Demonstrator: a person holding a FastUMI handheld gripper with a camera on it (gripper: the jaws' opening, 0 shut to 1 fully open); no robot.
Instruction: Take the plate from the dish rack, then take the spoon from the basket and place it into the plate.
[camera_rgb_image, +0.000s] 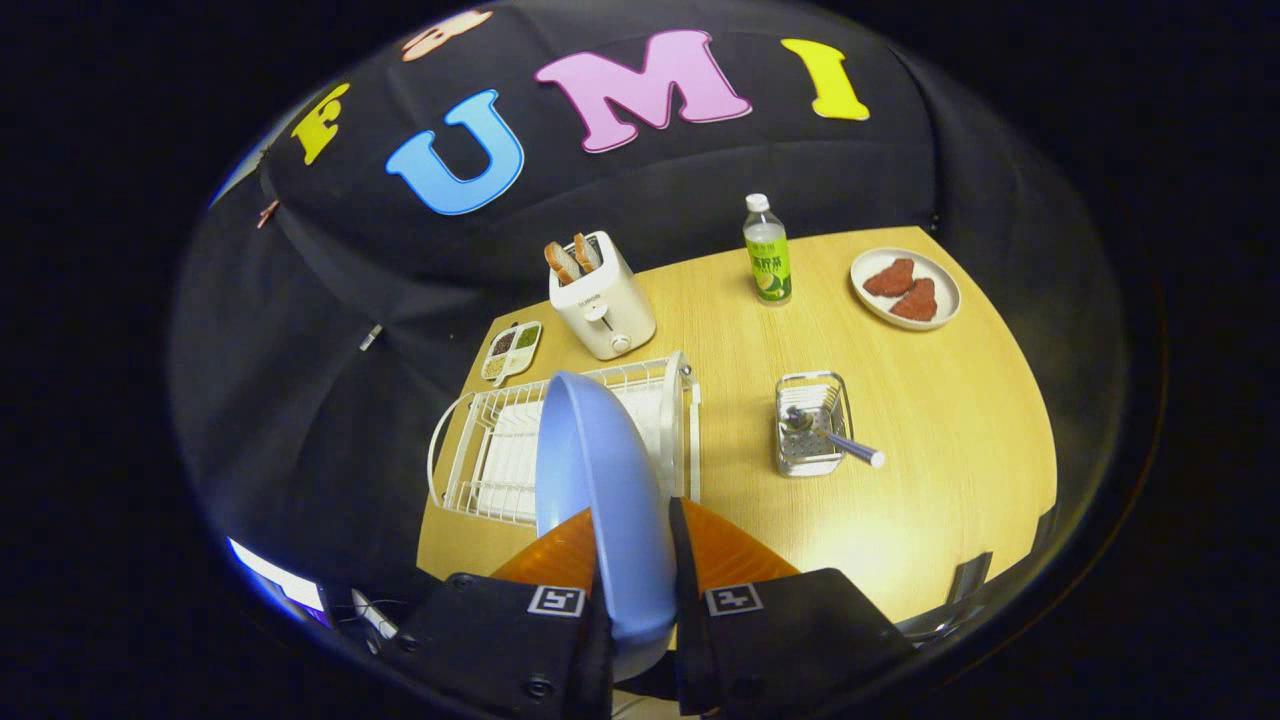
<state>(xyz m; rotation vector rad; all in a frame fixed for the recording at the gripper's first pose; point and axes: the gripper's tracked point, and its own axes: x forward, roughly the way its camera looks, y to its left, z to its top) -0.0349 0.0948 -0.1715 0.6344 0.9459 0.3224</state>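
Note:
A light blue plate (600, 480) stands on edge between my two fingers, and my gripper (635, 545) is shut on its rim. The plate hangs above the white wire dish rack (475, 450), lifted clear of its slots and hiding part of the rack. To the right of the rack, beyond my fingers, stands a small wire basket (812, 425) on the wooden table (940, 450). A spoon (835, 438) lies in the basket with its handle sticking out over the right side.
A white toaster (602, 297) with two bread slices stands behind the rack, with a small divided snack tray (511, 351) to its left. A green-labelled bottle (767, 252) and a white plate with two pieces of meat (905, 288) stand at the far side.

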